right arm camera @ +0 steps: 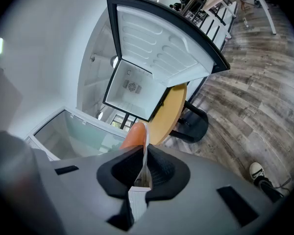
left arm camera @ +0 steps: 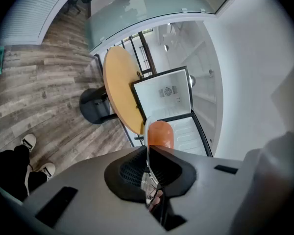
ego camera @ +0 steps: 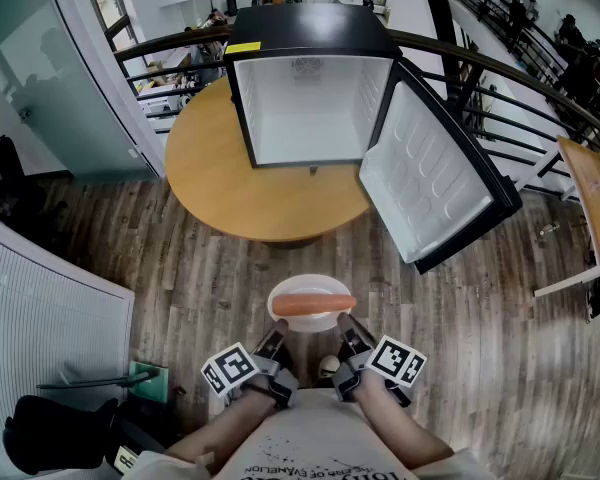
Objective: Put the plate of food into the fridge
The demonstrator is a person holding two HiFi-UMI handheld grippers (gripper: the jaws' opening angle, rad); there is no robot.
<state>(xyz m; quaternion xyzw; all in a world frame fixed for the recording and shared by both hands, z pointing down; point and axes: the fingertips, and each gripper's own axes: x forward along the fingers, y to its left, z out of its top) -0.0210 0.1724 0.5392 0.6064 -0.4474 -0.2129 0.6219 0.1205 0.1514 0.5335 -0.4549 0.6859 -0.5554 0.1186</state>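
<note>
A white plate (ego camera: pixel 310 318) with an orange sausage (ego camera: pixel 313 304) across it is held in the air above the wooden floor, in front of me. My left gripper (ego camera: pixel 278 328) is shut on the plate's near left rim, my right gripper (ego camera: pixel 344 324) shut on its near right rim. In the left gripper view the plate's edge (left arm camera: pixel 147 146) runs between the jaws with the sausage (left arm camera: pixel 159 133) beyond. In the right gripper view the plate's rim (right arm camera: pixel 145 153) is pinched and the sausage (right arm camera: pixel 134 135) shows. The small black fridge (ego camera: pixel 310 98) stands on the round table, its door (ego camera: pixel 435 168) swung open to the right, its inside bare.
The round wooden table (ego camera: pixel 230 178) on a dark pedestal carries the fridge. Black railings (ego camera: pixel 540 98) curve behind and to the right. A second wooden tabletop (ego camera: pixel 595 198) is at the far right. A dark chair (ego camera: pixel 50 433) and a white slatted panel (ego camera: pixel 40 318) are at my left.
</note>
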